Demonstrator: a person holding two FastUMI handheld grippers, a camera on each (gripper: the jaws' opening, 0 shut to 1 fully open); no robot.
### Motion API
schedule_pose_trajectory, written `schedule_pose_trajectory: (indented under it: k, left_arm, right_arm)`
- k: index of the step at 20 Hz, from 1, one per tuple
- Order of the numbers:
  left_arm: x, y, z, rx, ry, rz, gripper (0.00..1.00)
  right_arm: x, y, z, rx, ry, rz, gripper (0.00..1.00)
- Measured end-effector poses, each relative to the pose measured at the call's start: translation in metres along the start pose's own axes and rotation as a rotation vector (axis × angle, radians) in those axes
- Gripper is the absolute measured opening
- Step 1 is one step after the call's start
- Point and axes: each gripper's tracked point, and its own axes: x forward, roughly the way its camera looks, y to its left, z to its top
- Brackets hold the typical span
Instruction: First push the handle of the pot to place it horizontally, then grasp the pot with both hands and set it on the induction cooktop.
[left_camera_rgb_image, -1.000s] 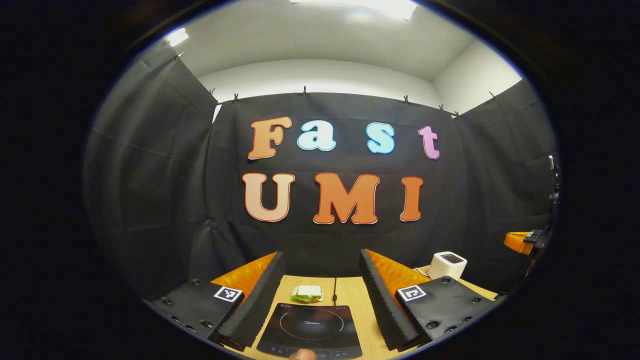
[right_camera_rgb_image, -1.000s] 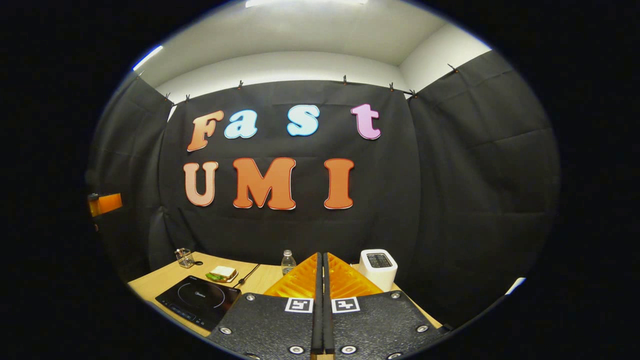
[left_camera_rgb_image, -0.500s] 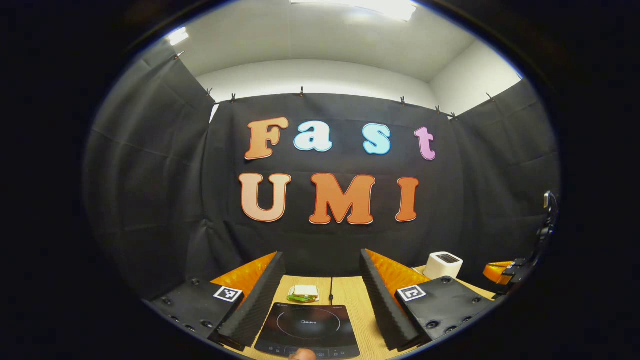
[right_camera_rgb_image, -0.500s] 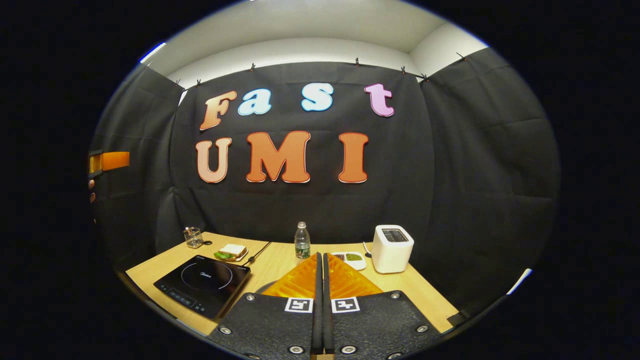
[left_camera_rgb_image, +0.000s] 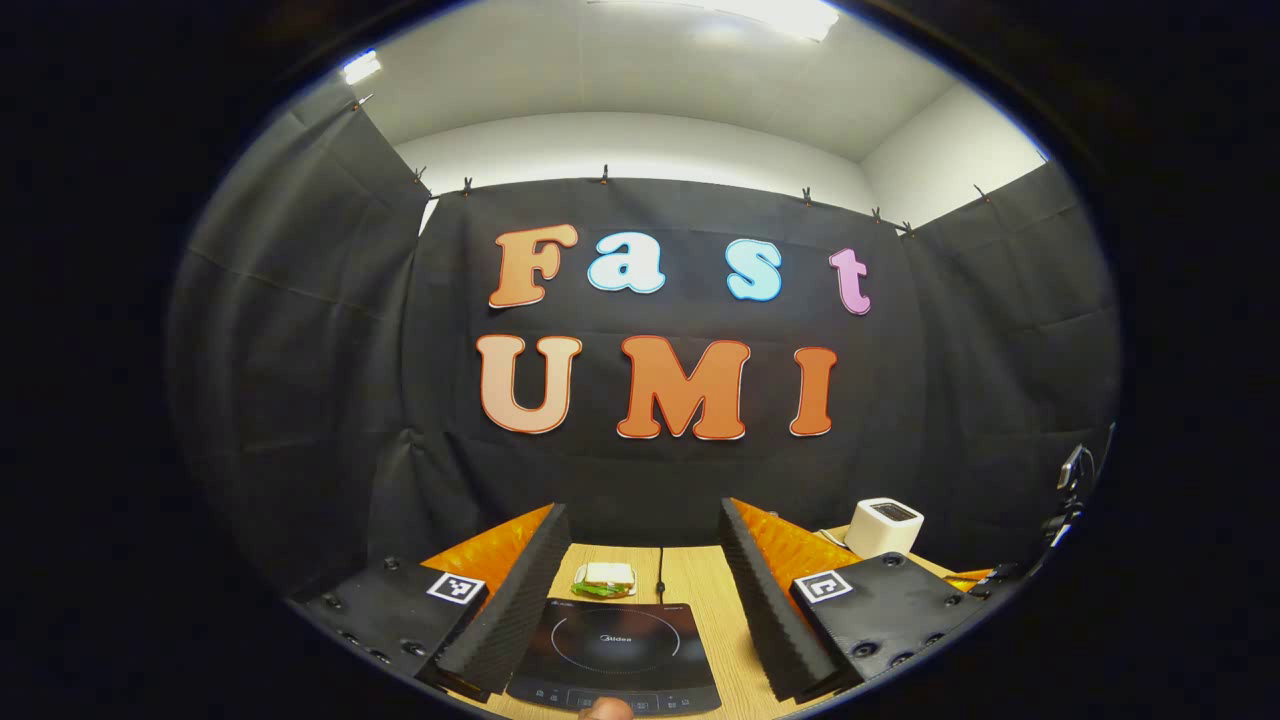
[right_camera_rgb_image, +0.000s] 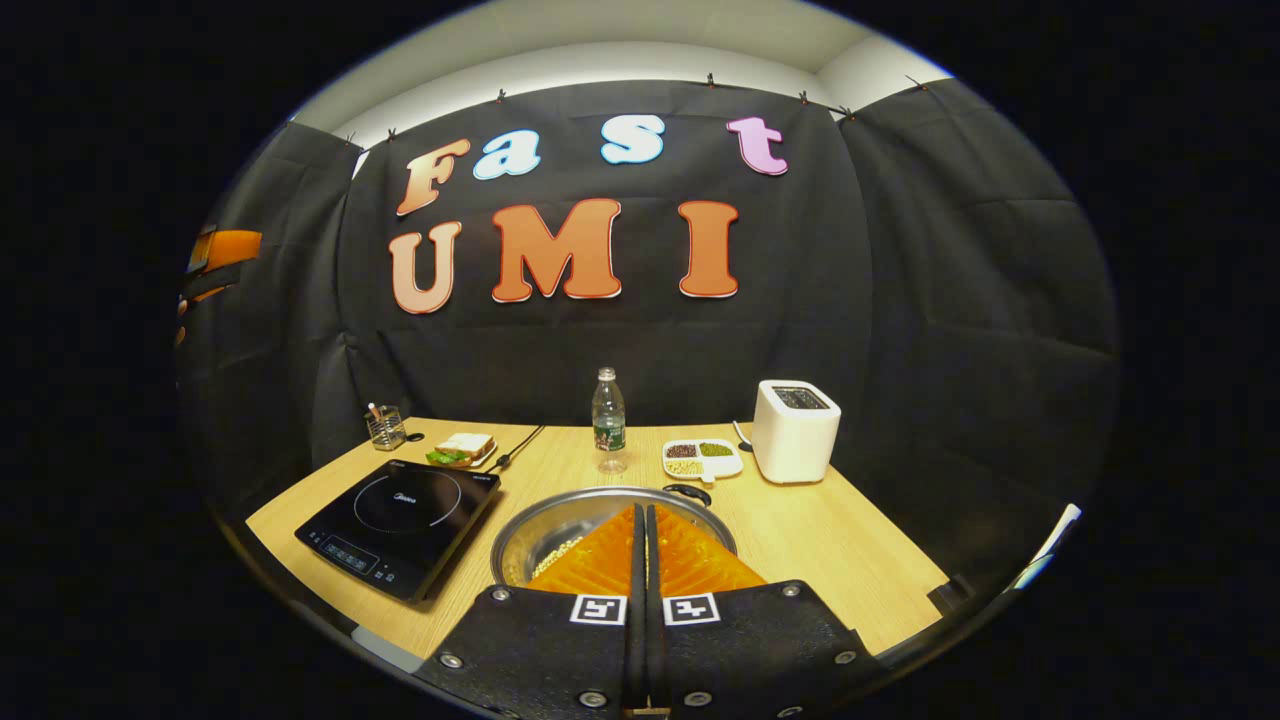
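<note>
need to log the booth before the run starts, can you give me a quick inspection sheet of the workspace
Surface: wooden table, level, no spills seen.
Job's things: steel pot right of the induction cooktop, not on it; a dark handle lies at its far rim.
Clutter: water bottle, white toaster, divided dish, sandwich, glass holder.
Grippers: left gripper open above the cooktop's near edge; right gripper shut, empty, above the pot.
Cables: a dark cable runs from the cooktop toward the back wall.
Surroundings: black cloth walls, white ceiling above.
</note>
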Motion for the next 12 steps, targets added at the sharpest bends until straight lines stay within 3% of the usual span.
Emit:
schedule_pose_trajectory:
  k: [12]
  left_arm:
    - [0.004, 0.009, -0.016, 0.012, 0.024, 0.024, 0.97]
  right_arm:
    - [-0.001, 0.012, -0.099, 0.014, 0.202, 0.022, 0.00]
